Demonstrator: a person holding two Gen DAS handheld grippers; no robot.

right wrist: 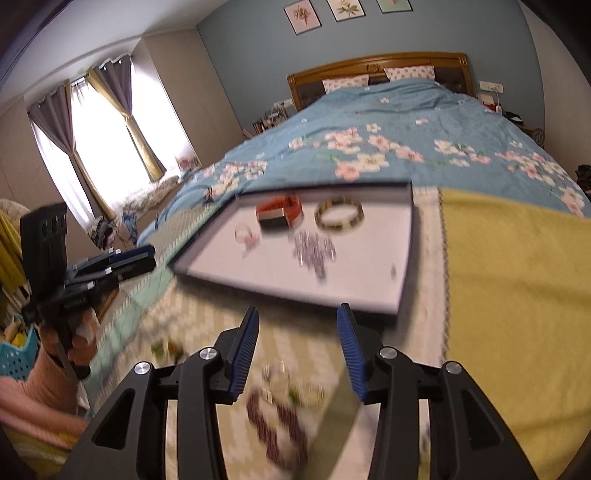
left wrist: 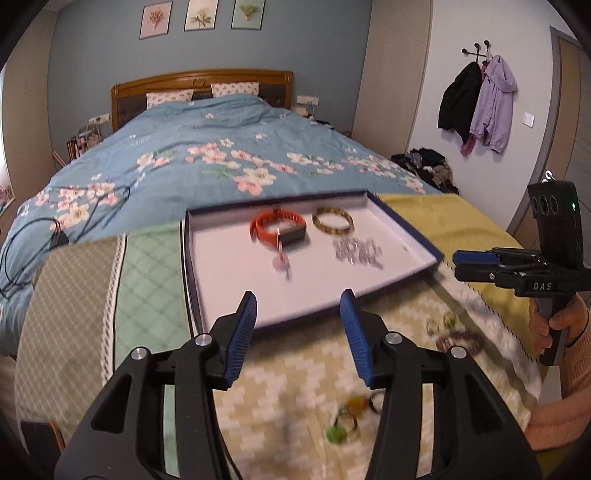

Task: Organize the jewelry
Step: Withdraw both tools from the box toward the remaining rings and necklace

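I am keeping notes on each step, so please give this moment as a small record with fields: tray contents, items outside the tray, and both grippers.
tray: shallow white tray, dark blue rim, on patterned cloth
in tray: orange watch, yellow-brown bangle, silvery chain, pale pink ring
outside tray: dark purple bead bracelet, green pieces, blurred
left gripper: open, empty
right gripper: open, empty

One tray point(left wrist: 406, 218) holds one orange watch point(left wrist: 275, 227), one brown bangle point(left wrist: 332, 220), one silver chain point(left wrist: 356, 251). Three framed pictures point(left wrist: 201, 16) hang above. Two pillows point(left wrist: 170, 98)
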